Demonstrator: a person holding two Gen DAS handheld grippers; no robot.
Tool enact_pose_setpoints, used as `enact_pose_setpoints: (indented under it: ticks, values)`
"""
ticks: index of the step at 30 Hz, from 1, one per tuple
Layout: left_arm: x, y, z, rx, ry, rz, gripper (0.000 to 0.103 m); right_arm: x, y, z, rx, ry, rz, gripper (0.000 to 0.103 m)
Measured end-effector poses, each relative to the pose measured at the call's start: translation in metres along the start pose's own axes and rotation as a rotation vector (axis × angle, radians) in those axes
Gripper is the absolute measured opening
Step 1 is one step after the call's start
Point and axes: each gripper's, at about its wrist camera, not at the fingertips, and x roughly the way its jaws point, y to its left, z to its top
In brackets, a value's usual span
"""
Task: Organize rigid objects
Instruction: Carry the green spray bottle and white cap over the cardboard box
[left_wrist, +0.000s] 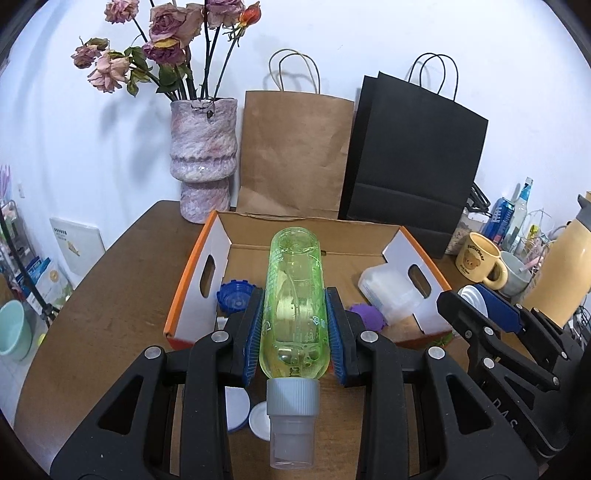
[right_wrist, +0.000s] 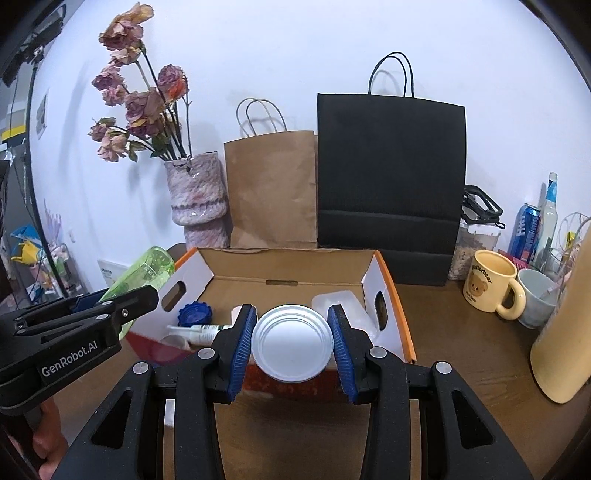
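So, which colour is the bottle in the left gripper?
Translucent green bottle with a grey cap; clearest in the left wrist view.

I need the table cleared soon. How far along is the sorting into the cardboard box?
Done: the cardboard box already holds a blue lid, a white tube and a clear container. In hand: the left claw grips a green bottle, the right claw a round white lid. Left: two white pieces on the table.

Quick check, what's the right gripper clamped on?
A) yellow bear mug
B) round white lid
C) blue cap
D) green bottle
B: the right gripper has its blue pads pressed against both sides of the round white lid, just in front of the cardboard box; the left gripper holds the green bottle.
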Motion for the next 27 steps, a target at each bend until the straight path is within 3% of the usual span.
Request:
enact_pose_setpoints:
  ticks: [27]
  values:
    - [0.069, 0.001, 0.031, 0.013, 0.003, 0.078, 0.028, 0.072, -0.007, 0.026, -0.038, 0.023, 0.004, 0.045]
